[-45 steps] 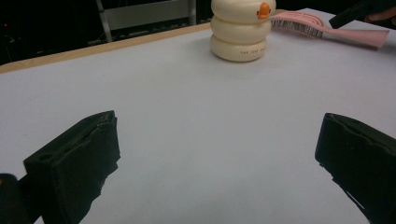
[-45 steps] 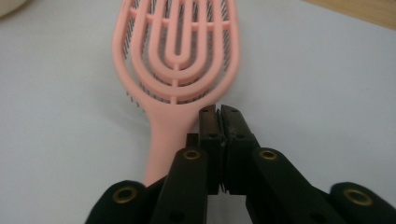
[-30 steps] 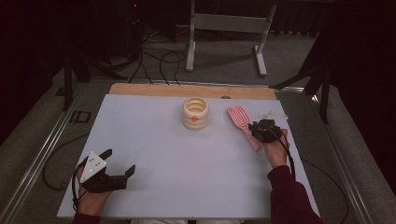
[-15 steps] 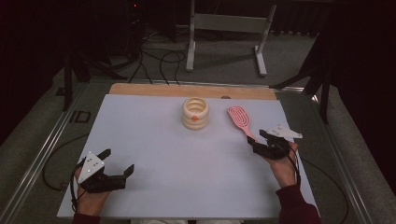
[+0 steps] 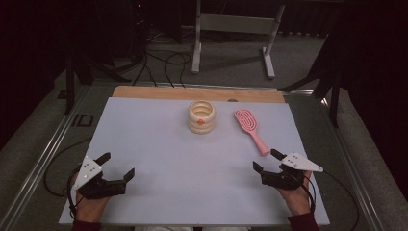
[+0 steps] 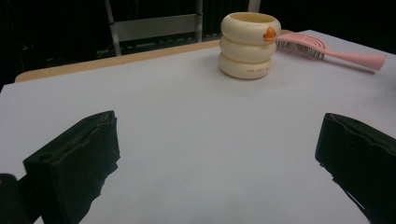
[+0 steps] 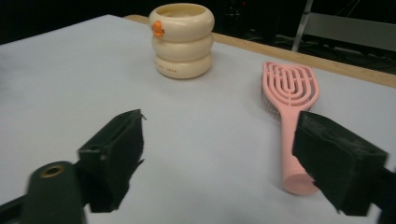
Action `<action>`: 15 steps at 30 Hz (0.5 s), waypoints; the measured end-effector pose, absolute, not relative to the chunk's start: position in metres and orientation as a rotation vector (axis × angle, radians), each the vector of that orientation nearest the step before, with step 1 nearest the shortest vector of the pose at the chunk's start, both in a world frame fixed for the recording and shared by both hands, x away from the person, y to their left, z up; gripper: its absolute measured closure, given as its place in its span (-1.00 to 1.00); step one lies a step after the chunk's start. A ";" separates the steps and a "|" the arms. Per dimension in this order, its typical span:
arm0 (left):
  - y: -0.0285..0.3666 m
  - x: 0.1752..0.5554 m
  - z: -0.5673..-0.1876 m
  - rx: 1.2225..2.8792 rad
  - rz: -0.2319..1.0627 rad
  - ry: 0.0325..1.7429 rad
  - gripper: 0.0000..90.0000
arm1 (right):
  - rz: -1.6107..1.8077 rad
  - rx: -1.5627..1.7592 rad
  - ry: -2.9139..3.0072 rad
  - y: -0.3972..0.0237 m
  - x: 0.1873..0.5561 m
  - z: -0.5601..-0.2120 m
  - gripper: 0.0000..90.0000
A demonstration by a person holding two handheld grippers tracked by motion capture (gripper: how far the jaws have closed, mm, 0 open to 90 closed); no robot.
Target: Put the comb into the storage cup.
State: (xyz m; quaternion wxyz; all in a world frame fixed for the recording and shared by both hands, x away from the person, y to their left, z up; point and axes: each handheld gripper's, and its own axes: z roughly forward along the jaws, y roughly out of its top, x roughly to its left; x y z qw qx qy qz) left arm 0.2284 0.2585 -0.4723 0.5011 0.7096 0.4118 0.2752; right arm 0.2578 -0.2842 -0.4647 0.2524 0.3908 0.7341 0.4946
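Dark floor with loose cables and a metal stand lies beyond the far edge of the desk [image 5: 144, 144], whose pale top carries two things near its far middle: a cream ringed cup [image 5: 201, 117] with a small orange mark, and just to its right a pink hairbrush [image 5: 250, 130] lying flat, head toward the far edge and handle slanting back toward the person. A second ago the right claw [image 5: 266, 160] was up at the brush handle with its jaws nearly closed on it; now it sits nearer the person at the right front of the desk, its jaws have just been opening, and they stand wide with nothing between them. In the right gripper view the brush [image 7: 292, 116] lies ahead of the jaws, its handle end passing behind the right-hand jaw, and I cannot tell for certain whether the two touch — from above the handle tip looks just clear of it. The brush rests in nearly the same spot as before, apart from the cup [image 7: 182, 39]. The left claw [image 5: 117, 165] rests at the left front, jaws wide and empty, in the same place throughout; its view looks across bare desk toward the cup [image 6: 250, 44] and brush [image 6: 327, 53]. My reading is that the brush has just been let go and set down beside the cup — that step looks finished, and both hands are free.
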 end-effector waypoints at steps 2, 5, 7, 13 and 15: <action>0.259 0.228 -0.471 1.715 0.667 0.989 -0.99 | 1.361 1.063 1.984 -0.284 0.252 -0.465 -0.69; 0.259 0.227 -0.470 1.715 0.667 0.982 -0.99 | 1.380 1.054 1.981 -0.284 0.247 -0.465 -0.72; 0.260 0.226 -0.468 1.707 0.666 0.964 -1.00 | 1.401 1.050 1.965 -0.285 0.243 -0.466 -0.77; 0.261 0.225 -0.466 1.691 0.656 0.942 -1.00 | 1.421 1.043 1.932 -0.289 0.237 -0.468 -0.78; 0.260 0.225 -0.466 1.689 0.656 0.940 -1.00 | 1.432 1.030 1.923 -0.290 0.237 -0.468 -0.78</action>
